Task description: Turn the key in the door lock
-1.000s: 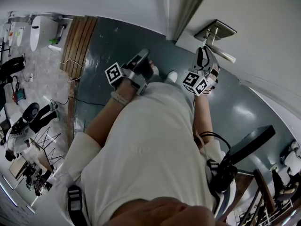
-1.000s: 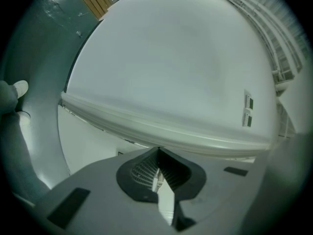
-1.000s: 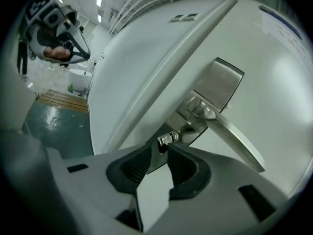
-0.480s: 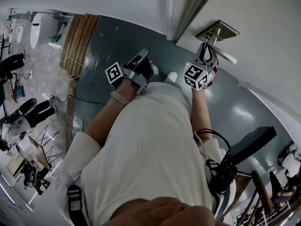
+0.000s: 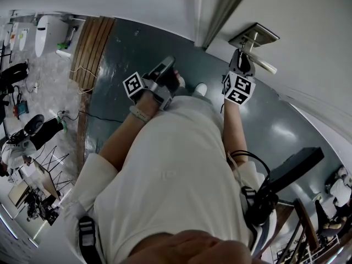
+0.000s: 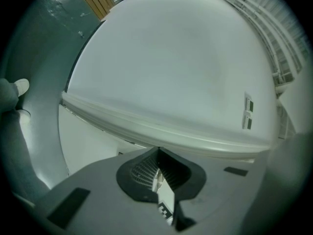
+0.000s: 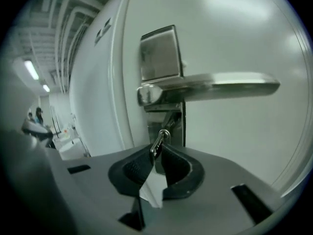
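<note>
**Right gripper clamps the key under the lever handle**

Far to the left of the lever handle (image 5: 265,65) lies a pale tiled area (image 5: 49,92) crowded with gear. Nearer the handle comes a strip of wooden boards (image 5: 91,43), then a glossy dark teal floor (image 5: 121,59) that runs up to the white door (image 5: 308,32).

The left gripper (image 5: 168,62) hovers well left of the handle, above that floor and near a white shoe (image 5: 201,88). Its jaws are brought together with nothing between them. Its own view faces a plain white wall (image 6: 171,67).

The right gripper (image 5: 241,53) sits just below the handle, against the door. The steel lock plate (image 7: 157,53) carries the handle. The key (image 7: 159,140) stands in the lock directly under the handle. The jaws have just been closing, and their dark pads now pinch the key's head between them. To the right of the handle, the door face is bare, smooth and white.
</note>
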`<state>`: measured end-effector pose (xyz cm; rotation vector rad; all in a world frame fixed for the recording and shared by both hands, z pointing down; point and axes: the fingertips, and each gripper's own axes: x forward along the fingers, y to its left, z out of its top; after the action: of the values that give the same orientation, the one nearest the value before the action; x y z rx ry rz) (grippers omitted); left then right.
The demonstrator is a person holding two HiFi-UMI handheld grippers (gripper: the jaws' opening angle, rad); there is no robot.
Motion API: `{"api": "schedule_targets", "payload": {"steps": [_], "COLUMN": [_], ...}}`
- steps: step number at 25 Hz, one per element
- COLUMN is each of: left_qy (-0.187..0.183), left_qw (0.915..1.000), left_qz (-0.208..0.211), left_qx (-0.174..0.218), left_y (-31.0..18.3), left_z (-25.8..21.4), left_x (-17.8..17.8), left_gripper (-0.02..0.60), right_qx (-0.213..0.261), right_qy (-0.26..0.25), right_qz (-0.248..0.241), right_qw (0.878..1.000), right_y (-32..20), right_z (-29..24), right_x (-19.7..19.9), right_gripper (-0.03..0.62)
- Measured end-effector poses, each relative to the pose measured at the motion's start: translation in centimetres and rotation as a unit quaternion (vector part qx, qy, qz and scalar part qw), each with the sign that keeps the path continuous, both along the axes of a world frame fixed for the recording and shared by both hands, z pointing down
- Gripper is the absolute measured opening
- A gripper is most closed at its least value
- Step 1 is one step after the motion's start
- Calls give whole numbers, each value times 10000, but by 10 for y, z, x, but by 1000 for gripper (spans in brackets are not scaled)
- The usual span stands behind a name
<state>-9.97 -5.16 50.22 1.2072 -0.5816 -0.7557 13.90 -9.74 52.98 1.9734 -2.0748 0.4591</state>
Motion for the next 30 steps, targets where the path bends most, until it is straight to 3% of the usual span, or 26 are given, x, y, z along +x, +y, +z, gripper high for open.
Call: {"api": "schedule_targets", "payload": {"steps": [5, 8, 10, 14, 15, 23, 28, 30], "left_qy": [-11, -10, -4, 14, 19, 39, 47, 53], "left_qw": [10000, 10000, 10000, 10000, 10000, 10000, 9999, 9999], "left_qz": [1, -8, -18, -34, -36, -68, -74, -73], "left_qx": [1, -4, -12, -39, -41, -61, -77, -82], "left_y": [0, 0, 0, 0, 0, 0, 1, 0], "left_z": [1, 2, 2, 3, 3, 4, 6, 6], "left_x": [0, 0, -1, -1, -1, -2, -2, -2], "left_gripper": [8, 8, 8, 8, 8, 8, 8, 8], "right_qx": [-30, -18, -8, 56, 65, 47, 156, 183], "right_qy": [-1366, -2617, -3442, -5187, -5415, -6461, -7168, -7233], "right_qz": [89, 166, 206, 350, 378, 623, 688, 679], "right_qw": [9906, 9650, 9387, 8542, 8398, 7607, 6937, 6869], "right_y": [0, 0, -1, -2, -3, -1, -1, -1], "right_z": [2, 3, 2, 0, 0, 5, 7, 8], "right_x": [0, -1, -2, -3, -3, -1, 0, 1], "right_gripper": [58, 52, 49, 40, 40, 41, 41, 41]}}
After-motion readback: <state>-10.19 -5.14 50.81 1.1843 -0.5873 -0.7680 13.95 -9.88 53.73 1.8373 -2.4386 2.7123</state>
